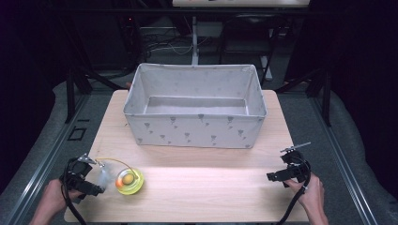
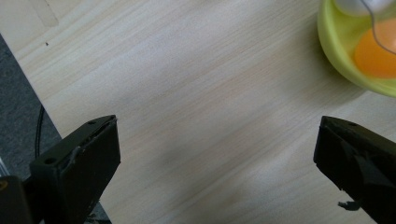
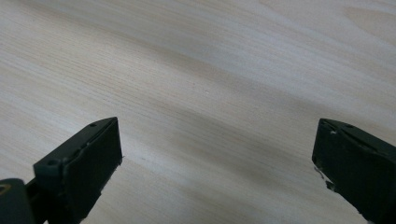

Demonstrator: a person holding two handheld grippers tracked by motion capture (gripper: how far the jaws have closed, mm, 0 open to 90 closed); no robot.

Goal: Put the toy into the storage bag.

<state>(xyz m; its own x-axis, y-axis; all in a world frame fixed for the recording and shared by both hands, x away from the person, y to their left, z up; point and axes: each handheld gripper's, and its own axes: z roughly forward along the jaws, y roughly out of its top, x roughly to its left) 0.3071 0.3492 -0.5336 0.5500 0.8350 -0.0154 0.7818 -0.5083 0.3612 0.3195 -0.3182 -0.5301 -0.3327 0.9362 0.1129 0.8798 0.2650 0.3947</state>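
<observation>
Yellow bowl (image 1: 129,182) sits on the near left part of the bench (image 1: 202,187), close to the front edge. It is small, round and see-through yellow, with an orange ball inside it. A thin yellow cord curls up from it toward the left, and something pale and clear lies just beside it on that side. I cannot tell what that pale thing is.

The left gripper (image 1: 89,183) is just to the left of the bowl, very near it. Its jaws are wide apart and hold nothing. In the left gripper view the bowl (image 2: 359,46) peeks in at the top right corner, so the gripper is aimed a little to one side of it, not straight at it. It would need to swing toward the bowl to reach it.

The right gripper (image 1: 274,176) is far across the bench, near the right edge. Its jaws are wide apart too, with bare wood between them. So the left hand is much nearer to the bowl.

Being round, the bowl has no long side, so it can be taken from any way.

Behind both, in the middle of the bench, stands a big grey cloth box (image 1: 196,105) with little dark shapes printed on it. It looks empty.

I see no words or labels anywhere that I can read.
</observation>
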